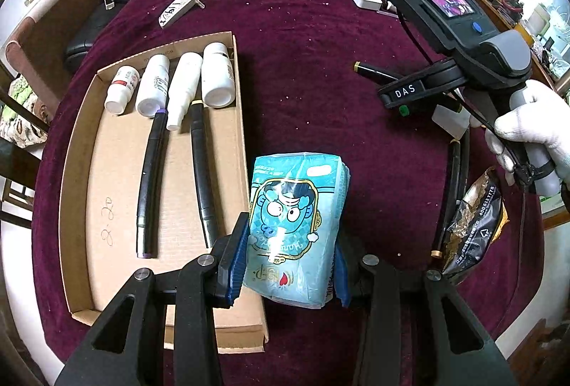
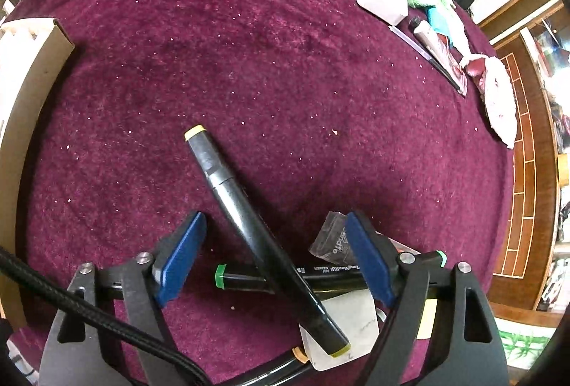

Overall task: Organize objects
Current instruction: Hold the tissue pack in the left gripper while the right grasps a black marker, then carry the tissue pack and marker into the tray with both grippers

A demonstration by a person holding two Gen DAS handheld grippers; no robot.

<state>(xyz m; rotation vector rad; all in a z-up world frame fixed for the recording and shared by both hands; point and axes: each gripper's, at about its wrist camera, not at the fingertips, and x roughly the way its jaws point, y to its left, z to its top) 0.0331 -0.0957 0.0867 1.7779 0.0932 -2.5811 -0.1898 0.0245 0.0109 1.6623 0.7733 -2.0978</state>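
The shallow brown cardboard tray [image 1: 74, 179] sits on the maroon velvet desk [image 1: 302, 72]. Just right of the tray, the left tongs [image 1: 290, 264] pinch a soft, light blue tissue pack [image 1: 297, 225] by its sides. Farther right, the right tongs [image 2: 274, 257] gape around a slim, stiff black marker [image 2: 256, 229]; best gripped mid-barrel.

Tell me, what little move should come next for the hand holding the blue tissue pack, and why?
Probably swing the left gripper leftward over the cardboard tray and set the tissue pack down there. The pack is clamped between the pads just right of the tray, which already holds four bottles and two markers but has bare floor toward its near end.
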